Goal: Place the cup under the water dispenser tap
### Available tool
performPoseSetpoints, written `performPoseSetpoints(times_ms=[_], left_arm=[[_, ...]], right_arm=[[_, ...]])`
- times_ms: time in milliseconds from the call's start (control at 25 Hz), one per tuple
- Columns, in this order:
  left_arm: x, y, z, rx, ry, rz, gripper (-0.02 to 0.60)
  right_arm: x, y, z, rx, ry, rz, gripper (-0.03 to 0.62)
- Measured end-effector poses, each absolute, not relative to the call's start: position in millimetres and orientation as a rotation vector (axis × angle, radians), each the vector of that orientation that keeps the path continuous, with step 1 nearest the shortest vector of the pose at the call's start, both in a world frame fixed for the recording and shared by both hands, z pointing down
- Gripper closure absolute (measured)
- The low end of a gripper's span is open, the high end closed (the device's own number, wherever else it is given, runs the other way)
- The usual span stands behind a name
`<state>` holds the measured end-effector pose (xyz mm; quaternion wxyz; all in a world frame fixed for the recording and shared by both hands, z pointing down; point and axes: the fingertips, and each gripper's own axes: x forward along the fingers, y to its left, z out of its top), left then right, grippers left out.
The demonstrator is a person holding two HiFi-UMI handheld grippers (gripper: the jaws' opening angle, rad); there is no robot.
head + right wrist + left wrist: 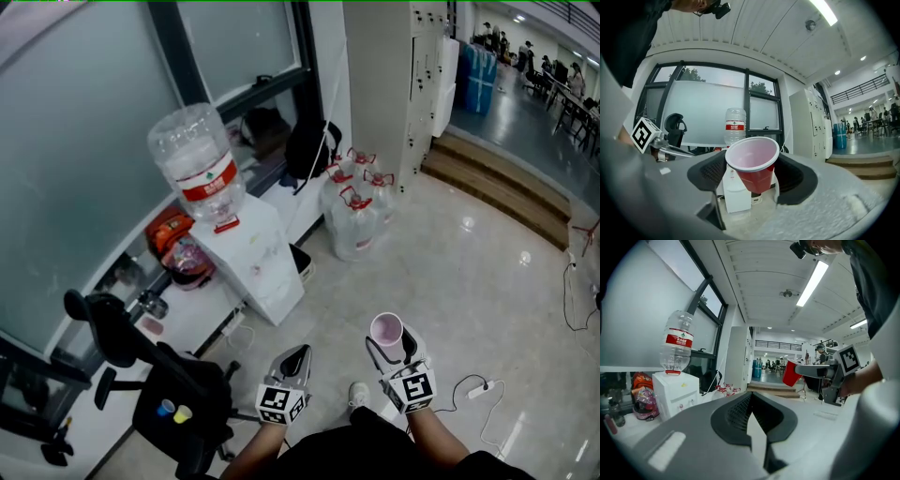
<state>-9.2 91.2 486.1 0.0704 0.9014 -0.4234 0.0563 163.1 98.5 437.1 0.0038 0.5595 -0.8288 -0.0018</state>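
A red plastic cup, white inside, stands upright between the pads of my right gripper, which is shut on it; in the right gripper view the cup fills the middle. The white water dispenser with an upturned clear bottle stands against the window wall, ahead and to the left, well apart from the cup. It shows behind the cup as the dispenser. My left gripper hangs shut and empty beside the right one; its view shows the dispenser at far left and the cup.
A black office chair with two small cups on its seat stands at the lower left. Several empty water bottles and a black backpack sit right of the dispenser. Steps rise at the right; a power strip lies on the floor.
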Motion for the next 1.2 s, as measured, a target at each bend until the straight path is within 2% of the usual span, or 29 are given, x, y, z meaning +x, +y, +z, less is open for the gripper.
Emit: performPoseSetpoints(times_ms=[840, 1200], left_arm=[[35, -19, 474, 2.636, -1.447, 0.156, 0.565], [-6, -32, 471, 2.525, -1.607, 0.140, 0.565]], right_arm=[[189, -35, 434, 1.550, -2.731, -0.017, 0.276], [164, -70, 429, 1.429, -2.794, -0.045, 0.275]])
